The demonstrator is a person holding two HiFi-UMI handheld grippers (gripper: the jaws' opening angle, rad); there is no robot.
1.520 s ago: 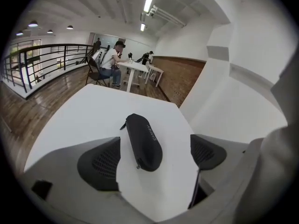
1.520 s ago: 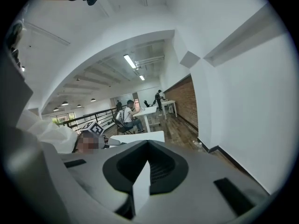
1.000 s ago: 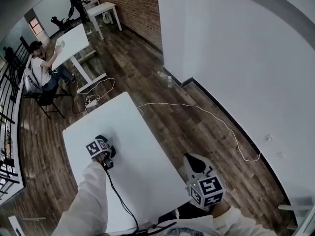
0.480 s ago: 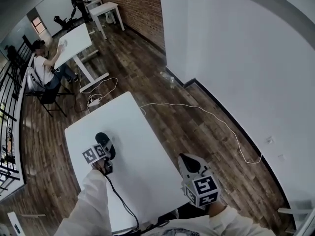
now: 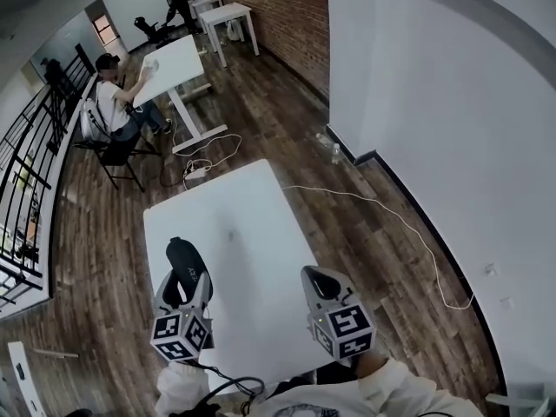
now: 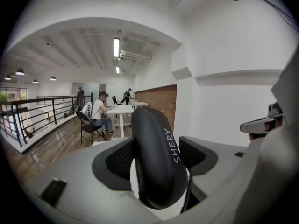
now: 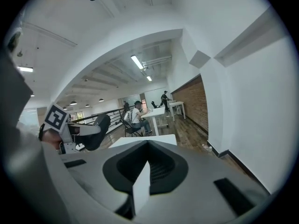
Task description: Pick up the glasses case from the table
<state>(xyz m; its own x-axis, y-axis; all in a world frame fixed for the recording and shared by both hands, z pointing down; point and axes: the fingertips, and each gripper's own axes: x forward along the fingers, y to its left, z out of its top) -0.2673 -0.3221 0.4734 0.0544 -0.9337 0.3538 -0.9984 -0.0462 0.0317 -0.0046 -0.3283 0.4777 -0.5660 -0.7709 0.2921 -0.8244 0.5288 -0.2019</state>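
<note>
- The glasses case (image 6: 156,164) is gripped between the fingers (image 6: 119,160) of the left gripper (image 5: 185,289), with its long axis pointing ahead, above the bench (image 5: 252,250).
- The fingers of the right gripper (image 7: 147,171) are held narrow and empty, just beside.

The right gripper (image 7: 148,146) is shown with its jaws closed tip to tip, nothing held between them. Beyond them a white counter (image 7: 156,138) is seen. At the left, a dark glasses case (image 7: 101,124) is clasped by the left gripper (image 7: 90,131).
</note>
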